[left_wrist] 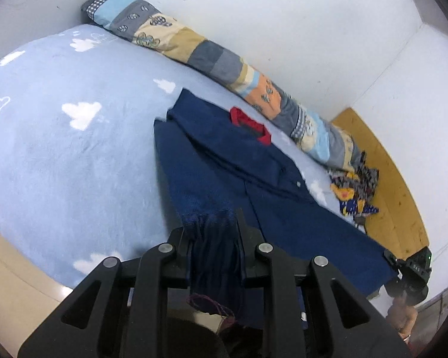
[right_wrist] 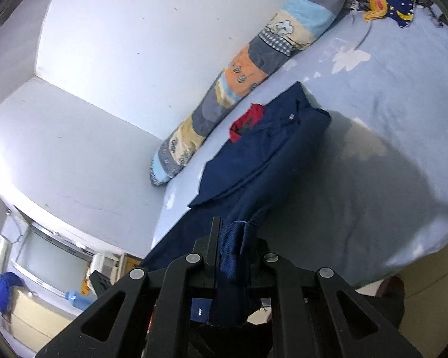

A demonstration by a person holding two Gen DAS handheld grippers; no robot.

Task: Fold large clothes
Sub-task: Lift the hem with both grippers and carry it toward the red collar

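Both the left gripper point(left_wrist: 215, 238) and right gripper point(right_wrist: 236, 247) pinch bunched hem corners of the navy jacket point(left_wrist: 233, 161), soft, limp, fairly heavy cloth that sags between holds.

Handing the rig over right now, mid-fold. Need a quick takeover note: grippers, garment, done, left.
Left gripper: shut on the navy garment, bunched hem between its fingers.
Right gripper: shut on the same garment's other hem corner.
Garment: collar end with red lining lies on the blue cloud sheet, near the patchwork bolster; hem end lifted.
Done: sides look folded in.
Left: probably carry hem over to collar, release.
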